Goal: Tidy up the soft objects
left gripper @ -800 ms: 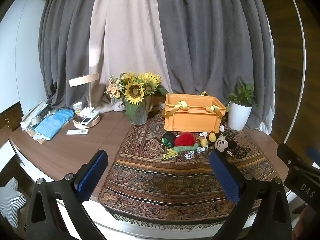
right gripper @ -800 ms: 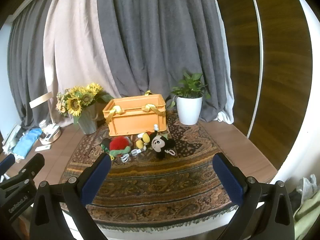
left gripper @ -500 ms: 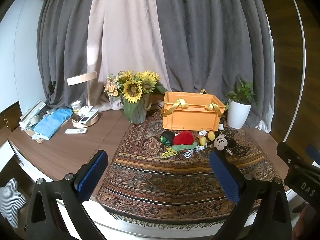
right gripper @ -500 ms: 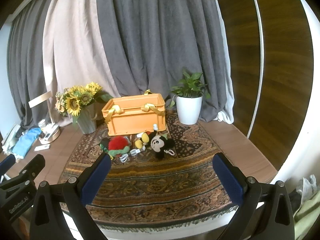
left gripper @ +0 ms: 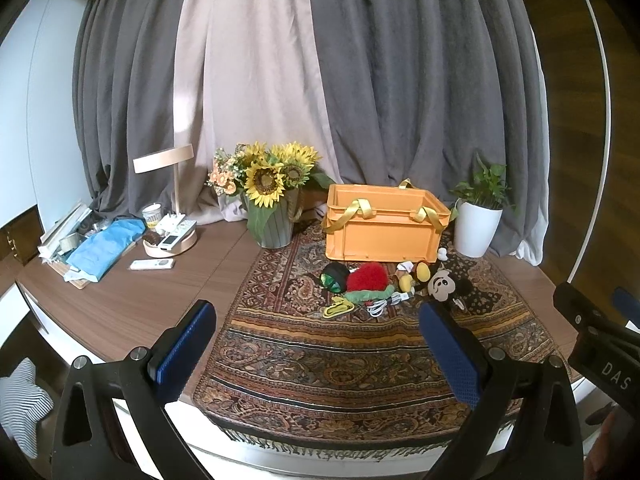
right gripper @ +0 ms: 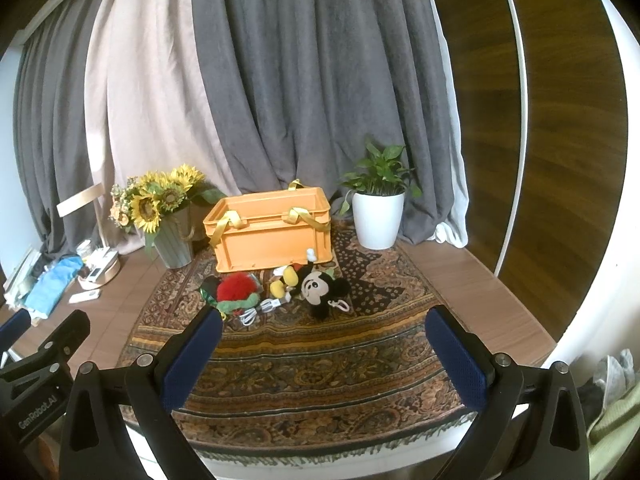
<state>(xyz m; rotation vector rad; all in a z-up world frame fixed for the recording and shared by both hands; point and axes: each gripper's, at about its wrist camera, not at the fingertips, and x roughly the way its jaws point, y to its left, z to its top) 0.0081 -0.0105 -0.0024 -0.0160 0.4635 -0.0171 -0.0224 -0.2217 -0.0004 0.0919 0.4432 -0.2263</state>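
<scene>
Both grippers, left gripper (left gripper: 316, 334) and right gripper (right gripper: 324, 338), hover with fingers wide apart, holding nothing, well short of the soft toys: a red plush (left gripper: 367, 277) and a mouse doll (right gripper: 320, 289) lie on the rug (left gripper: 352, 360) just before the orange crate (left gripper: 380, 227).

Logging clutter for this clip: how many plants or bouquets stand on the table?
2. The sunflower bouquet in its grey vase stands left of the orange crate; the potted plant in a white pot stands right of it. The crate could hide something behind it.
</scene>
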